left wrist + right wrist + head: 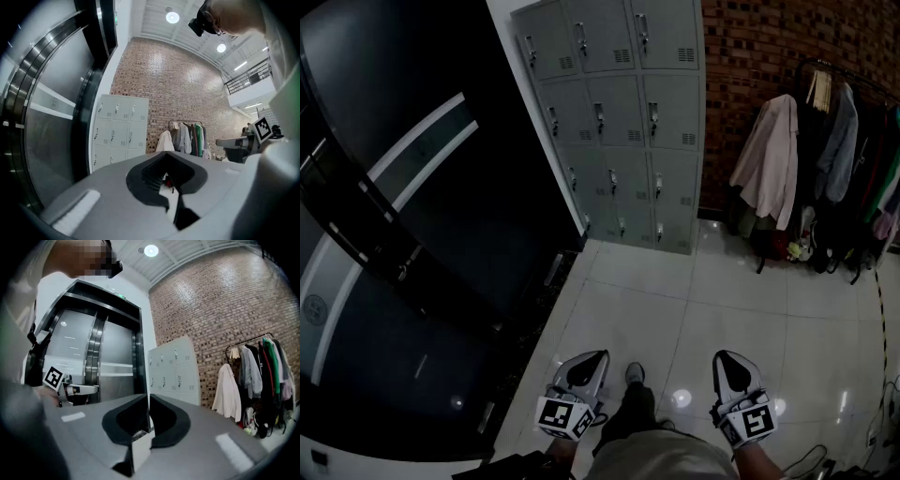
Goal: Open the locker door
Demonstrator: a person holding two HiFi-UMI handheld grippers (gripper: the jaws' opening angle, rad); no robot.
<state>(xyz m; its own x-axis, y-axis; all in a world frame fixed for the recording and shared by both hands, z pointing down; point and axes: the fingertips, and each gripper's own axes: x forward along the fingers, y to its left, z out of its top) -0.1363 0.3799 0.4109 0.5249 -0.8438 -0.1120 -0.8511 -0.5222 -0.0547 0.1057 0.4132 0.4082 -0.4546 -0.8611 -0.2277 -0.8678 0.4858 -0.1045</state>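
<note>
r tongs [148, 405] closed; lockers [614, 122] far

Matt metal lockers [619, 122], glossy floor tiles [722, 309], rough brick wall [769, 47].

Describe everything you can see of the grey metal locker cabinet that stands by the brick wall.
The grey metal locker cabinet is a tall unit of what looks like painted steel. Its small doors sit in three columns, stacked in several rows. Each door carries a slim vertical handle and a small louvred vent. Every door in view looks shut. The cabinet stands upright on the pale tiled floor, against the red brick wall. Nothing hangs on it or leans against it.
</note>
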